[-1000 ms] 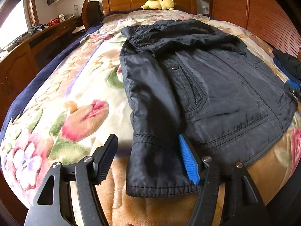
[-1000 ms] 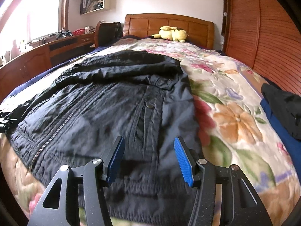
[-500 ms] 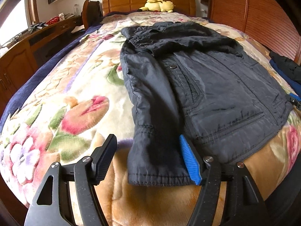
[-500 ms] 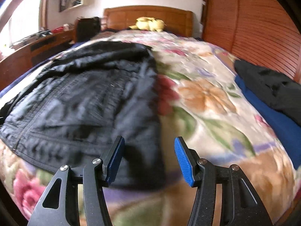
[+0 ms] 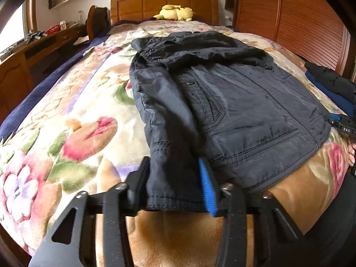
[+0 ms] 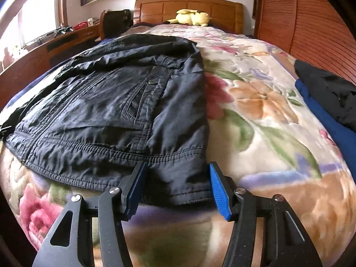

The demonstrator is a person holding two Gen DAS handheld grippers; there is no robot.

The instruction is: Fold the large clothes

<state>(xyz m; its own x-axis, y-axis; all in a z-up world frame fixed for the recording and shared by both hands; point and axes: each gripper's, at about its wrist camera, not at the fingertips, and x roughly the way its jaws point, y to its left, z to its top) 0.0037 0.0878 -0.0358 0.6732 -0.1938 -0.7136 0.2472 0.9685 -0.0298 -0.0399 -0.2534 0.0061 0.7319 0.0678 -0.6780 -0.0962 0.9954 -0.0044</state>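
— On the bed's flowered blanket (image 5: 84, 102), where does the dark jacket (image 5: 233, 93) lie?
— Flat, front up, collar toward the headboard (image 5: 164, 2).
— The left tongs (image 5: 175, 187)?
— Closing, with a sleeve cuff (image 5: 175, 191) between the jaws.
— And the right tongs (image 6: 175, 184)?
— Closing round the other cuff (image 6: 182, 178); I cannot tell whether either pair grips.

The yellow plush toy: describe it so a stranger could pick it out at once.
Start at the wooden headboard at the far end of the bed, beyond the dark jacket spread on the floral blanket. Lying right against the headboard's base is the yellow plush toy. It is the only bright yellow, stuffed thing there; the clothes piled at the right edge are black and blue.
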